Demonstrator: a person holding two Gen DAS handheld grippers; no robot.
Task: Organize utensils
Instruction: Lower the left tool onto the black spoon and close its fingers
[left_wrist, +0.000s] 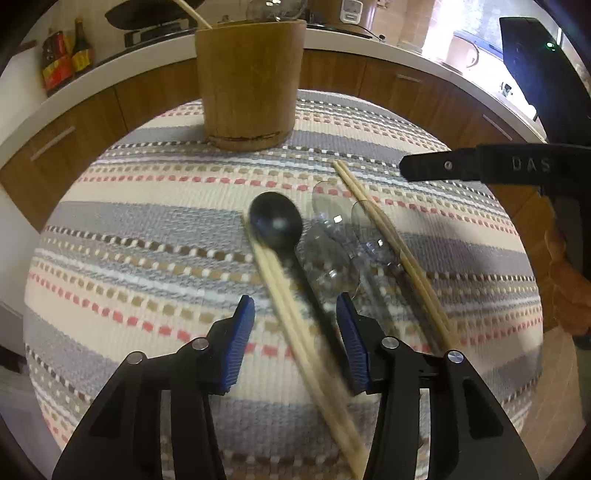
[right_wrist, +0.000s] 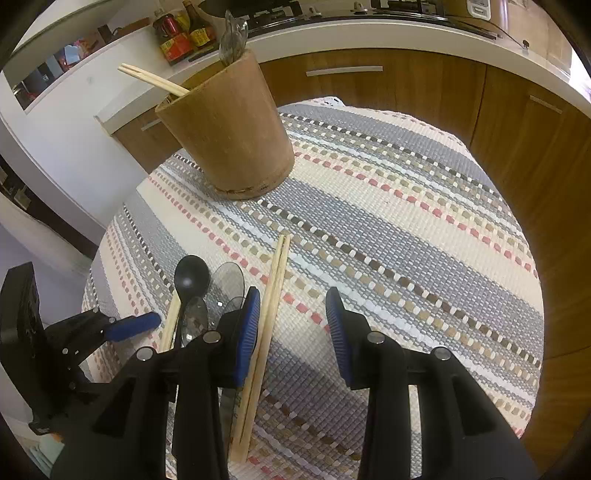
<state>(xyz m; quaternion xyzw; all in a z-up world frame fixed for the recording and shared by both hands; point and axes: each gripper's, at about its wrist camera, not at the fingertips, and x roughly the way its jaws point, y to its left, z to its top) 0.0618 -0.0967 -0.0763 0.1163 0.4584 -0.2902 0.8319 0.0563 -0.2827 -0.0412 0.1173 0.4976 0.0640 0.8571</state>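
Note:
A wooden utensil holder (left_wrist: 251, 85) (right_wrist: 229, 144) stands at the far side of the mat, with a pair of chopsticks (right_wrist: 155, 81) and clear spoons (right_wrist: 232, 37) in it. A black spoon (left_wrist: 275, 219) (right_wrist: 191, 275) lies beside a chopstick pair (left_wrist: 295, 317); both run blurred between the blue pads of my open left gripper (left_wrist: 295, 299), and neither is clamped. Clear plastic spoons (left_wrist: 332, 254) (right_wrist: 229, 280) lie just to the right. A second chopstick pair (left_wrist: 388, 251) (right_wrist: 266, 317) lies between the fingers of my open right gripper (right_wrist: 292, 295), close to its left pad.
A striped woven mat (left_wrist: 147, 221) covers the table. Wooden cabinets (right_wrist: 406, 92) and a white counter with sauce bottles (right_wrist: 177, 37) curve behind it. The right gripper (left_wrist: 443, 166) and a person's hand (left_wrist: 569, 288) are at the right of the left wrist view.

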